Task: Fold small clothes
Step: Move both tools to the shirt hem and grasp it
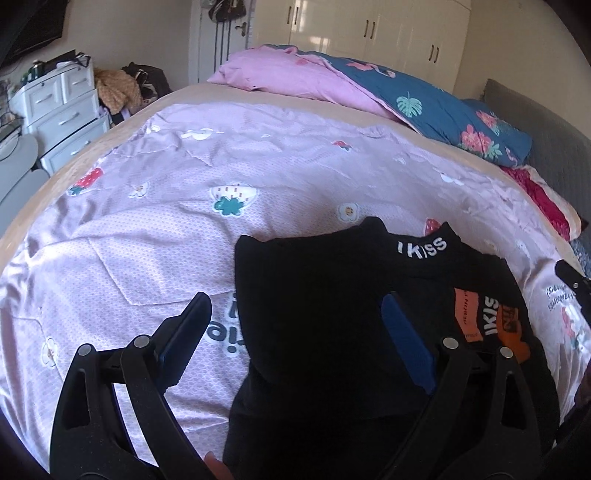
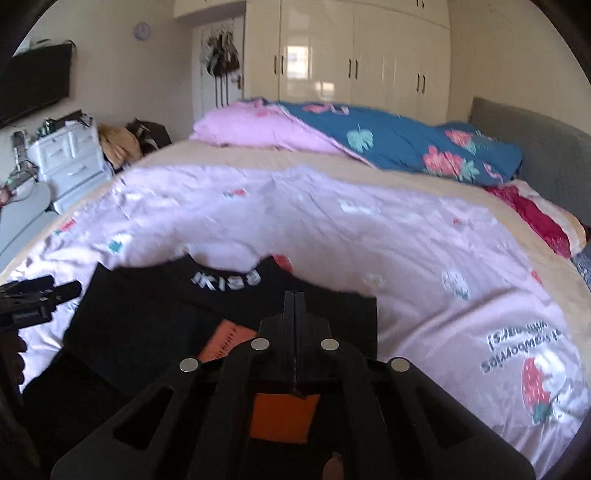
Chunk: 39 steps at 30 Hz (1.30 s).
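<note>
A black top [image 1: 325,295] with a white "IKISS" collar and orange patches lies flat on the pink strawberry quilt [image 1: 184,229]. My left gripper [image 1: 295,299] is open above it. One finger [image 1: 188,325] hangs over the quilt and the other, blue-padded finger [image 1: 402,339] over the top's chest. In the right wrist view the black top [image 2: 147,325] fills the lower left. My right gripper [image 2: 294,295] is shut, its tips over the shoulder; I cannot see cloth between the pads. The right gripper [image 1: 572,280] also shows at the left wrist view's right edge, the left gripper [image 2: 61,286] at the right wrist view's left edge.
A folded pink and blue duvet [image 1: 369,92] lies at the far side of the bed, a red cloth [image 1: 543,203] by the grey headboard [image 1: 546,140]. White drawers [image 1: 62,107] stand left of the bed; a cream wardrobe [image 1: 369,29] lines the back wall.
</note>
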Tool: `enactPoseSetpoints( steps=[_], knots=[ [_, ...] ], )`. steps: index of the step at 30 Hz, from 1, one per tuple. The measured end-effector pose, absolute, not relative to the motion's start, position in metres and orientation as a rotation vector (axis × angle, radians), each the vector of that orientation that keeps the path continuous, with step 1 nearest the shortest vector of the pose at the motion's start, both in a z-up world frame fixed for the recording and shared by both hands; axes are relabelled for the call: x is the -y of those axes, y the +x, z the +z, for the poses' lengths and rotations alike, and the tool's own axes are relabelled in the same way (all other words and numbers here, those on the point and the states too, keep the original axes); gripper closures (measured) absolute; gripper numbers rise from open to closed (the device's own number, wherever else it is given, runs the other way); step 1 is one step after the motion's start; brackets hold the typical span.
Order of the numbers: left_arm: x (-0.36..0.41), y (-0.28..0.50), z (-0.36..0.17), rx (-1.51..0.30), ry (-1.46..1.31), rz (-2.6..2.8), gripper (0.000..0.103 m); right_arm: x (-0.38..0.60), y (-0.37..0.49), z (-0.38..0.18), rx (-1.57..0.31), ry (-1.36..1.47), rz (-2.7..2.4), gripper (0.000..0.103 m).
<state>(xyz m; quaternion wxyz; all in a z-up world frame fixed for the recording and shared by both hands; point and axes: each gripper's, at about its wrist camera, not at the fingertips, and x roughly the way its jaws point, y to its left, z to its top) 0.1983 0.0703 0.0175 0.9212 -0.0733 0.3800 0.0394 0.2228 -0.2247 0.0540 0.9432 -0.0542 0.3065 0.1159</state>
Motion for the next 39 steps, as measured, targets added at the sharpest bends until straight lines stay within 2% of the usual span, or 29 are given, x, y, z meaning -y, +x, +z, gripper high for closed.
enactPoseSetpoints(
  steps=[4,5,6,7,8,9,12,14,16,17,18,21,25,34,36,39],
  knots=[
    [-0.062,0.199,0.014,-0.789,-0.128,0.067,0.017,0.222,0.223,0.037,-0.682,-0.148,0.208,0.103],
    [-0.060,0.200,0.013,-0.793,-0.128,0.059,0.017,0.224,0.225,0.030,-0.711,-0.134,0.210,0.097],
    [-0.059,0.200,0.012,-0.796,-0.130,0.051,0.017,0.225,0.228,0.023,-0.748,-0.128,0.214,0.083],
    [-0.057,0.201,0.010,-0.805,-0.136,0.036,0.017,0.226,0.229,0.015,-0.781,-0.128,0.212,0.074],
    [-0.056,0.202,0.008,-0.812,-0.140,0.023,0.017,0.227,0.232,0.008,-0.812,-0.128,0.207,0.056],
    [-0.054,0.202,0.007,-0.819,-0.143,0.008,0.017,0.228,0.234,0.000,-0.841,-0.125,0.201,0.054],
    [-0.048,0.205,0.001,-0.844,-0.157,-0.055,0.017,0.233,0.239,-0.016,-0.896,-0.083,0.198,0.053],
    [-0.042,0.207,-0.006,-0.864,-0.153,-0.087,0.026,0.239,0.244,-0.022,-0.915,-0.023,0.200,0.053],
    [-0.037,0.210,-0.013,-0.892,-0.144,-0.093,0.043,0.243,0.247,-0.029,-0.928,0.028,0.221,0.055],
    [-0.036,0.211,-0.016,-0.904,-0.142,-0.097,0.046,0.244,0.249,-0.032,-0.937,0.039,0.241,0.076],
    [-0.034,0.212,-0.019,-0.915,-0.142,-0.102,0.052,0.242,0.248,-0.035,-0.943,0.037,0.257,0.089],
    [-0.029,0.213,-0.024,-0.933,-0.130,-0.112,0.057,0.237,0.239,-0.020,-0.871,-0.004,0.262,0.096],
    [-0.026,0.212,-0.027,-0.939,-0.116,-0.117,0.057,0.238,0.233,0.000,-0.795,-0.045,0.215,0.097],
    [-0.021,0.212,-0.033,-0.962,-0.092,-0.120,0.055,0.236,0.242,-0.026,-0.895,-0.125,0.141,0.096],
    [-0.022,0.212,-0.033,-0.963,-0.099,-0.123,0.054,0.234,0.241,-0.024,-0.889,-0.148,0.130,0.093],
    [-0.022,0.212,-0.031,-0.963,-0.112,-0.127,0.051,0.235,0.239,-0.019,-0.873,-0.144,0.112,0.081]
  ],
)
